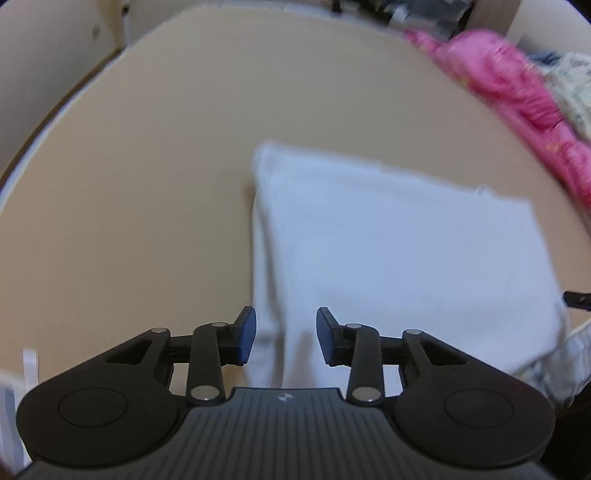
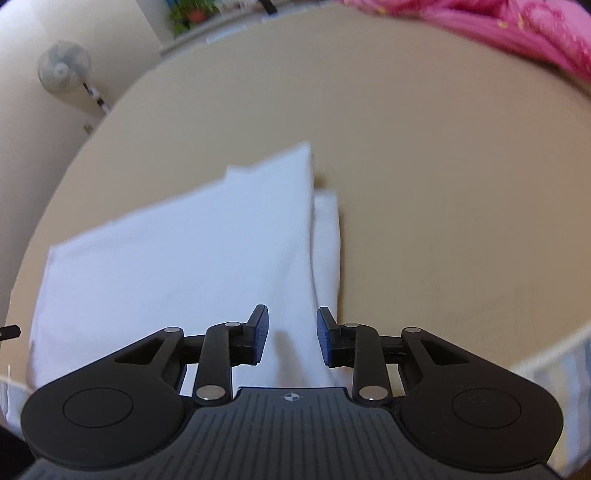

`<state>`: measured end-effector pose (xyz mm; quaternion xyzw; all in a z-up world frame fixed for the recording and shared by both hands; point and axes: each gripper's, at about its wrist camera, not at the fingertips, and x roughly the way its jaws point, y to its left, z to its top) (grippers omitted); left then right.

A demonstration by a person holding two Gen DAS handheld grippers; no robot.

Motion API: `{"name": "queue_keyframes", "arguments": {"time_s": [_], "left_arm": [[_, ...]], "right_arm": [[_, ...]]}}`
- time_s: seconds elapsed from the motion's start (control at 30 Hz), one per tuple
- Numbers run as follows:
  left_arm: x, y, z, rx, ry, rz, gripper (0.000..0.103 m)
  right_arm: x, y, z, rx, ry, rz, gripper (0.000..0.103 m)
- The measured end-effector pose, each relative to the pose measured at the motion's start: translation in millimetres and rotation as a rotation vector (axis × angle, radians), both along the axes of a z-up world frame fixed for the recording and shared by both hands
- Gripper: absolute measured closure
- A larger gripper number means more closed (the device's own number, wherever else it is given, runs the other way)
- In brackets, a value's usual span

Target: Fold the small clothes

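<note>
Tan tabletop fills most of both views. White standing fan against the wall off its far left corner, green potted plants further back, blurred.

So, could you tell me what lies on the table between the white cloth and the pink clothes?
Nothing: in both wrist views only bare tan table separates the white cloth from the pink clothes.

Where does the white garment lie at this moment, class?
The white garment lies flat on the tan table, right of centre in the left wrist view and left of centre in the right wrist view, below the open grippers, near the pink clothes.
</note>
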<state>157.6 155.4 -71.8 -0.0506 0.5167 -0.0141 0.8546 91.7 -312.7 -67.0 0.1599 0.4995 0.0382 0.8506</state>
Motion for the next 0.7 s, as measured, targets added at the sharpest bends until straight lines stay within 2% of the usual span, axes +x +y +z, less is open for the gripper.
{"name": "queue_keyframes", "arguments": {"time_s": [0.1, 0.27, 0.3, 0.33, 0.37, 0.4, 0.43, 0.6, 0.7], "left_arm": [[-5, 0, -6, -0.039, 0.027, 0.014, 0.063], [-8, -11, -19, 0.039, 0.094, -0.024, 0.064], [-8, -12, -21, 0.038, 0.102, -0.031, 0.068], [-9, -12, -22, 0.041, 0.107, -0.038, 0.08], [-9, -14, -23, 0.046, 0.113, -0.048, 0.088], [-9, -15, -24, 0.051, 0.116, -0.055, 0.096], [-11, -15, -25, 0.055, 0.115, -0.059, 0.097], [-16, -3, -14, 0.003, 0.079, -0.028, 0.099], [-9, -1, -26, 0.02, 0.152, -0.022, 0.095]], "right_arm": [[-3, 3, -3, -0.031, 0.018, 0.012, 0.073], [-18, 10, -14, -0.066, 0.057, 0.039, 0.073], [-18, 11, -16, -0.07, 0.062, 0.044, 0.073], [-19, 10, -18, -0.072, 0.067, 0.045, 0.073], [-20, 9, -19, -0.074, 0.072, 0.044, 0.074], [-20, 8, -21, -0.072, 0.074, 0.039, 0.082], [-21, 7, -21, -0.071, 0.073, 0.037, 0.099], [-28, -5, -8, -0.007, -0.028, -0.002, 0.099], [-25, -9, -17, -0.016, 0.029, -0.011, 0.099]]}}
